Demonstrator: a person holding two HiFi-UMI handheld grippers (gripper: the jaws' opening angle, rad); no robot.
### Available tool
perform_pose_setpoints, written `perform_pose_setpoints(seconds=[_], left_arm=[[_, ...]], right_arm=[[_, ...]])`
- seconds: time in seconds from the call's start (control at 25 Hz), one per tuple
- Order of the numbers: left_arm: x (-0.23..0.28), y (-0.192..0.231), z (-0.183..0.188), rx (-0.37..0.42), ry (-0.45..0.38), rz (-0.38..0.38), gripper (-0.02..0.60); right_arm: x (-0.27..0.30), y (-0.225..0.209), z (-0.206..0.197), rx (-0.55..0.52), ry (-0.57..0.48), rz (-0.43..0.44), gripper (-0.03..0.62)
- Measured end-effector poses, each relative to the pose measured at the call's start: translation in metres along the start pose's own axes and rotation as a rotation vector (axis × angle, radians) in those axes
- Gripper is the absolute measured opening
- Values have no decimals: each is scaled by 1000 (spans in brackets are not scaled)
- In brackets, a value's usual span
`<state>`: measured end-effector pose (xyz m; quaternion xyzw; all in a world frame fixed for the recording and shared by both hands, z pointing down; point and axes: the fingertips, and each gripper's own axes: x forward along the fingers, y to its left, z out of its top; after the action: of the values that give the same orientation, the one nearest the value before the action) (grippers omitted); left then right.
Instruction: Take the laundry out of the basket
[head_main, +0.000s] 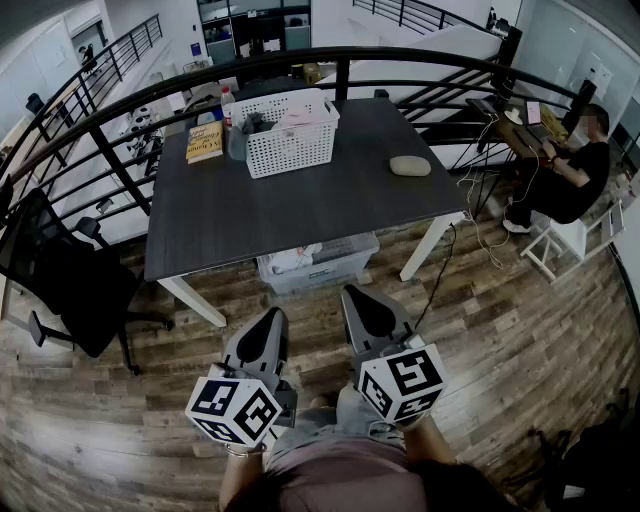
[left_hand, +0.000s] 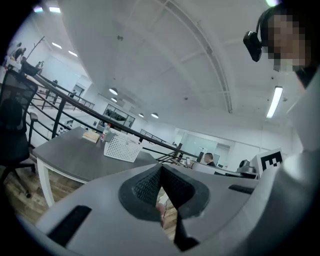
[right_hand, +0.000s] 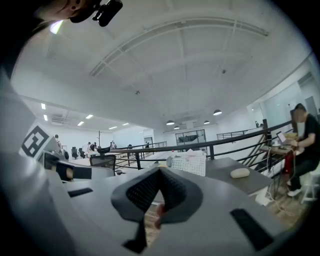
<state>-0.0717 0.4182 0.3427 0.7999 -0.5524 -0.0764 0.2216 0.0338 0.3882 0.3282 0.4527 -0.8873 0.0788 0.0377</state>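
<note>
Left gripper (head_main: 272, 318) and right gripper (head_main: 352, 296): jaws fully together, nothing held, both over open floor (head_main: 500, 330) short of the table's (head_main: 300, 215) near edge. The white perforated basket (head_main: 292, 142) stands near the table's far edge, with pale laundry (head_main: 300, 116) heaped inside.

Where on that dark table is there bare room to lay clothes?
Bare: near half of the dark grey table, in front of the white perforated plastic basket; also the strip between basket and beige oval lump. Crowded: far left corner, yellow book beside basket.
</note>
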Motion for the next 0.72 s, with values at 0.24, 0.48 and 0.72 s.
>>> perform_pose_setpoints(seconds=[0.24, 0.48, 0.72], left_arm=[[4, 8, -1, 0, 13, -14, -2], [17, 17, 3, -8, 15, -31, -2], [44, 31, 9, -1, 22, -33, -2]], right_arm=[[8, 0, 3, 21, -24, -21, 15], [20, -5, 6, 6, -52, -45, 15], [50, -22, 7, 12, -57, -37, 15]])
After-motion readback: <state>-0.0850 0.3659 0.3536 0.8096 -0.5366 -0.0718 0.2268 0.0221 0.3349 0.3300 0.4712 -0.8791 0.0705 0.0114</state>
